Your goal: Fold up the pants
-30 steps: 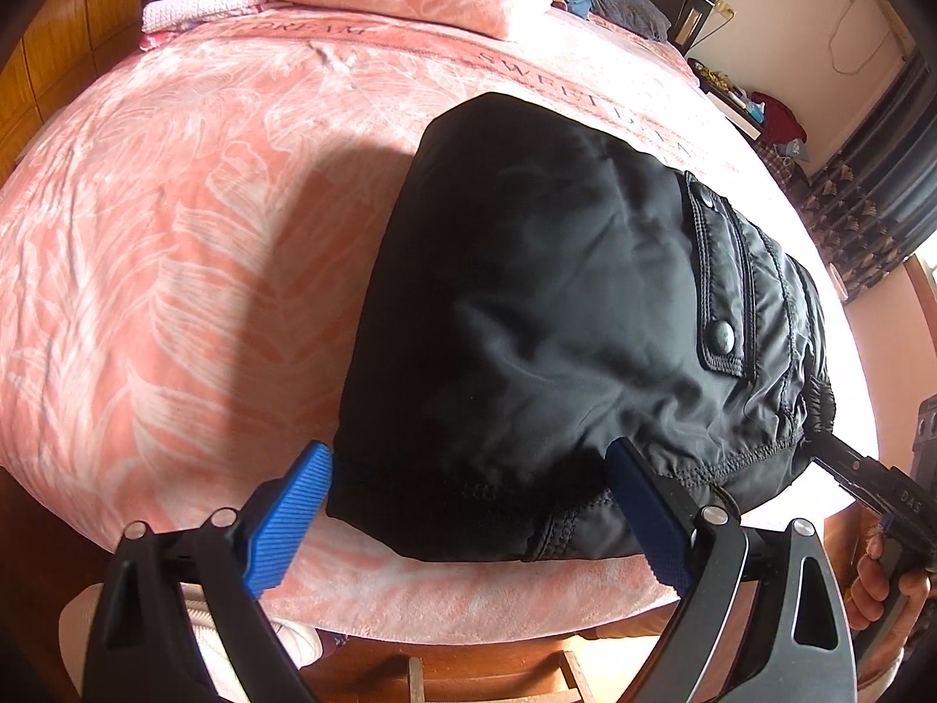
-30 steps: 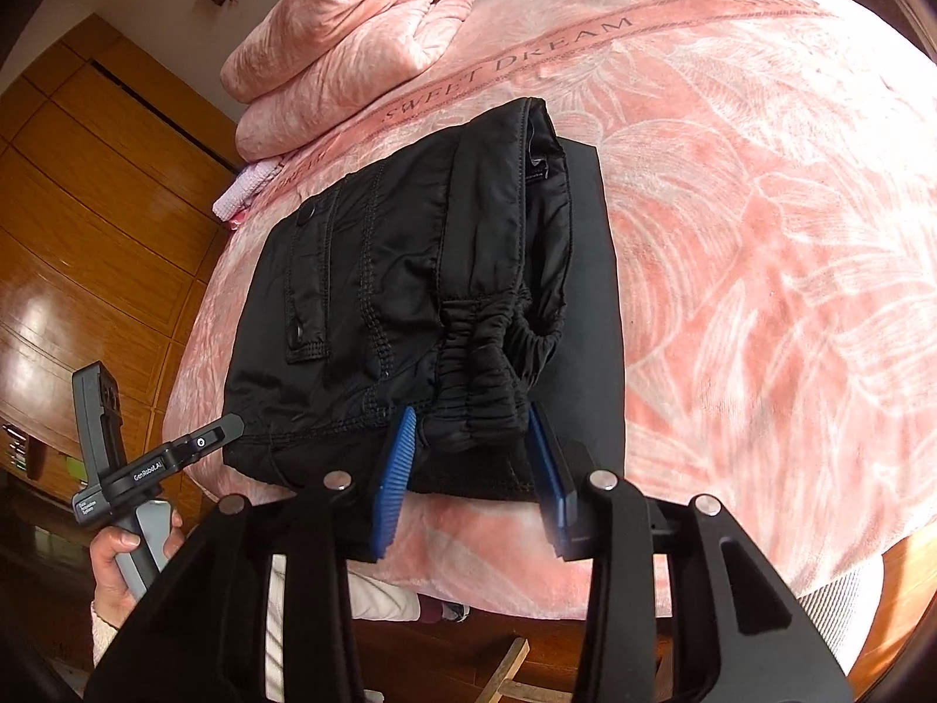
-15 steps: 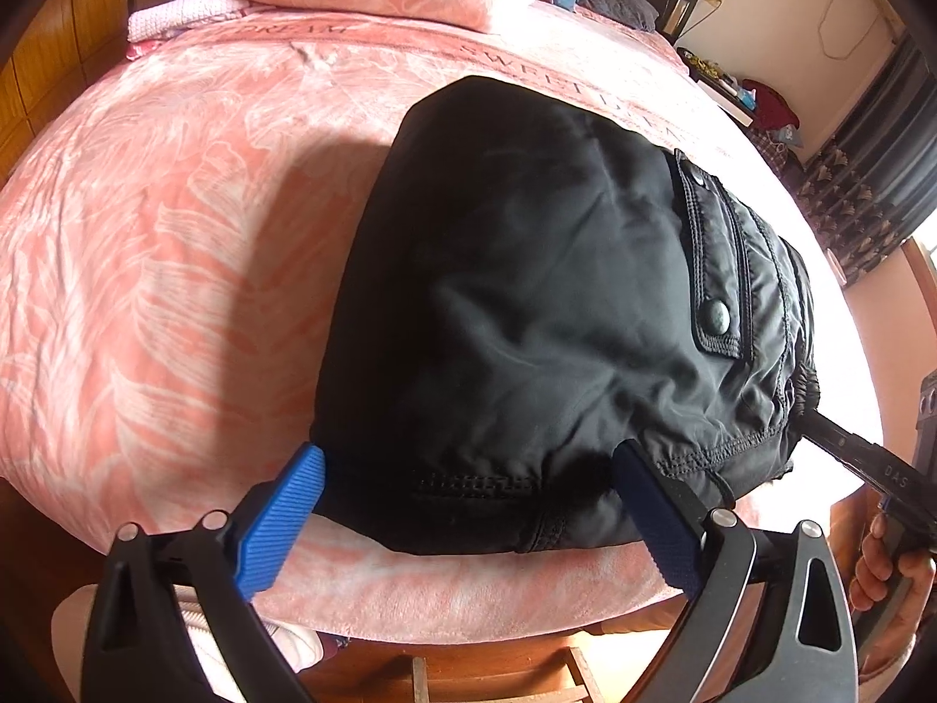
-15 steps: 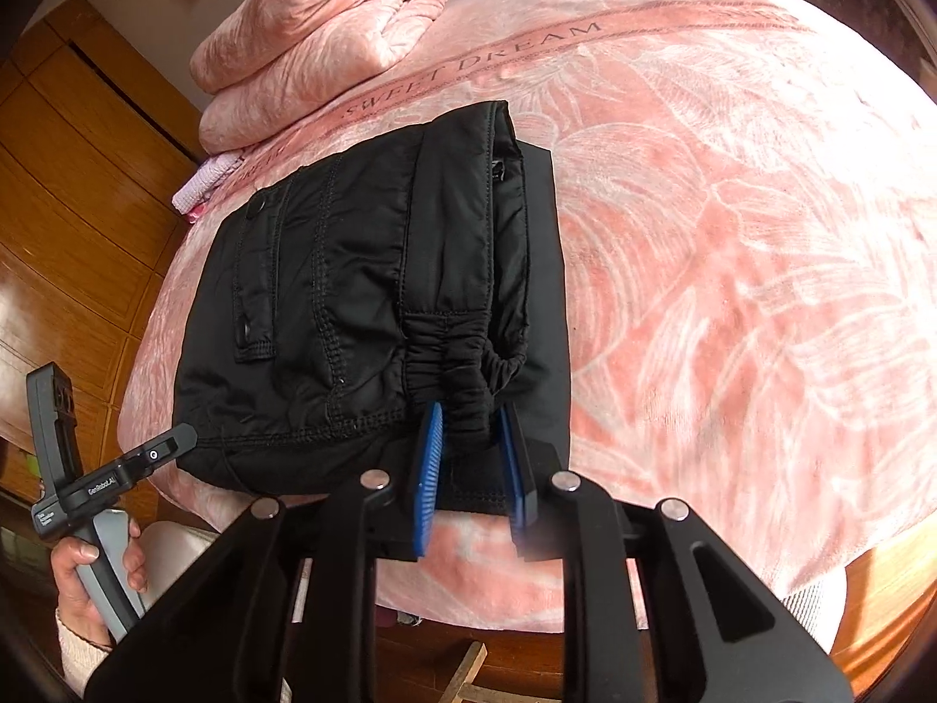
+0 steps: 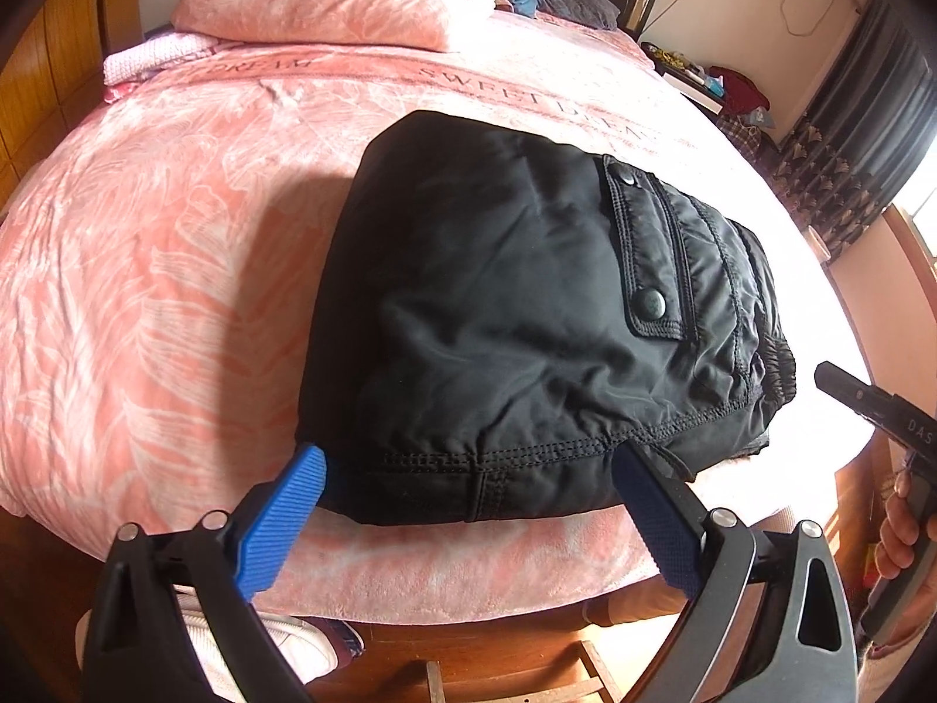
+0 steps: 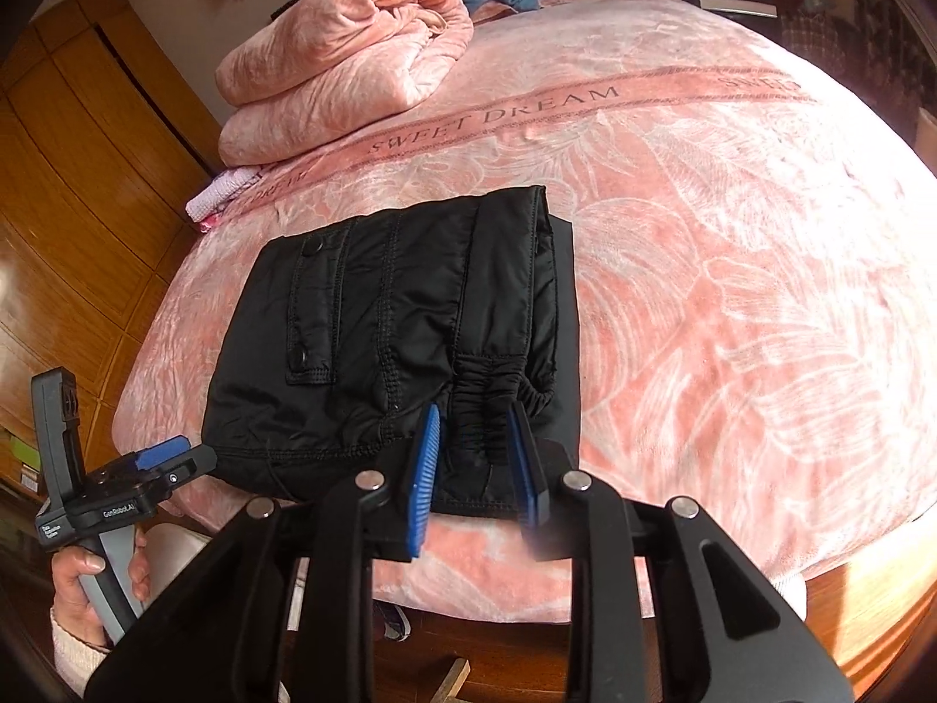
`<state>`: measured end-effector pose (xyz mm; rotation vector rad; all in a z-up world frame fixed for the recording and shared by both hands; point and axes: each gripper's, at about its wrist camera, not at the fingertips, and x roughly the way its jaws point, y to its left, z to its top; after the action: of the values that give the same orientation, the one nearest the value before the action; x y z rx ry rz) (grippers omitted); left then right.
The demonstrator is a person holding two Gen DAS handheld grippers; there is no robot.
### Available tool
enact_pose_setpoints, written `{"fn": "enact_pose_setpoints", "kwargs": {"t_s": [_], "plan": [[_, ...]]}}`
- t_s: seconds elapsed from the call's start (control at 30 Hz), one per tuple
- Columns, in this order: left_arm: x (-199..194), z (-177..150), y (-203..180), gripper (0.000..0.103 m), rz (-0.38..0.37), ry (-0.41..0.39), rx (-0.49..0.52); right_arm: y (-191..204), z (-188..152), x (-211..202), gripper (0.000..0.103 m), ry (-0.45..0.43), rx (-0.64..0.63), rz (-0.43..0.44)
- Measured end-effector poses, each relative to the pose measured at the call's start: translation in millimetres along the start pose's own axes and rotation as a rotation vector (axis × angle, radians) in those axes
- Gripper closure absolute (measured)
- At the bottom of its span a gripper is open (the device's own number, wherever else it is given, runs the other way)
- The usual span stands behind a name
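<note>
The black pants (image 5: pixel 515 316) lie folded into a thick square on the pink bed (image 5: pixel 152 269), pocket flap facing up. My left gripper (image 5: pixel 468 463) is open wide, its blue pads flanking the near hem without pressing it. It also shows in the right wrist view as the left gripper (image 6: pixel 170 460), held by a hand beside the pants' left corner. My right gripper (image 6: pixel 477 433) hovers over the elastic waistband (image 6: pixel 489 386) with its jaws narrow and opening. In the left wrist view the right gripper's finger (image 5: pixel 861 404) stands just clear of the fabric.
A folded pink quilt (image 6: pixel 345 58) and a small pink cloth (image 6: pixel 219 196) sit at the head of the bed. A wooden wardrobe (image 6: pixel 64 187) stands on the left. A cluttered nightstand (image 5: pixel 697 76) and curtains (image 5: pixel 849 158) are at the far right. A white shoe (image 5: pixel 281 650) is on the floor below.
The right jaws closed in on the waistband, then widened a little as the gripper rose and drew off the fabric. The left gripper shifted slightly and stayed wide open.
</note>
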<state>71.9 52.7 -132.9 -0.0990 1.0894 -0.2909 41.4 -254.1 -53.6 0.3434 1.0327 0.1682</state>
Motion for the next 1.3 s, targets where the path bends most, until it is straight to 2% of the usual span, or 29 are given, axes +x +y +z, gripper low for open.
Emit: {"fn": "enact_pose_setpoints", "kwargs": {"t_s": [0.2,0.3,0.37,0.5,0.57,0.7,0.77,0.93,1.07,1.2,1.3], "plan": [[2.8,0.3,-12.6,0.004,0.017,-0.007,0.043,15.7,6.6,19.9,0.078,0.032,-0.040,-0.038],[10.0,-1.5,-14.1,0.004,0.032,0.004,0.051,13.3,2.0,37.8,0.080,0.075,-0.047,-0.115],[16.3,-3.4,-13.0,0.004,0.049,0.008,0.047,10.7,-3.4,47.0,0.080,0.095,-0.043,-0.129],[19.9,-4.2,-11.6,0.004,0.080,-0.006,0.049,14.9,-7.2,48.9,0.080,0.091,-0.071,-0.158],[16.9,-1.9,-10.4,0.004,0.080,-0.012,0.033,15.6,-6.2,43.9,0.075,0.080,-0.057,-0.136],[2.7,2.7,-9.2,0.004,0.093,-0.050,0.026,11.4,-3.6,26.6,0.073,0.042,0.006,-0.068],[-5.6,5.9,-9.3,0.004,0.106,-0.073,0.033,10.4,-3.4,20.2,0.067,0.029,0.014,-0.072],[-24.3,12.4,-11.7,0.004,0.100,-0.119,0.042,5.1,-6.7,9.2,0.062,0.012,0.033,-0.081],[-34.8,16.7,-14.6,0.004,0.086,-0.144,0.057,-4.8,-11.0,4.5,0.047,0.002,0.065,-0.069],[-36.8,17.5,-18.3,0.004,0.084,-0.145,0.079,-11.9,-11.6,6.6,0.045,0.009,0.073,-0.084],[-33.6,18.0,-18.3,0.004,0.077,-0.132,0.082,-17.0,-13.2,8.7,0.040,0.017,0.091,-0.066]]}}
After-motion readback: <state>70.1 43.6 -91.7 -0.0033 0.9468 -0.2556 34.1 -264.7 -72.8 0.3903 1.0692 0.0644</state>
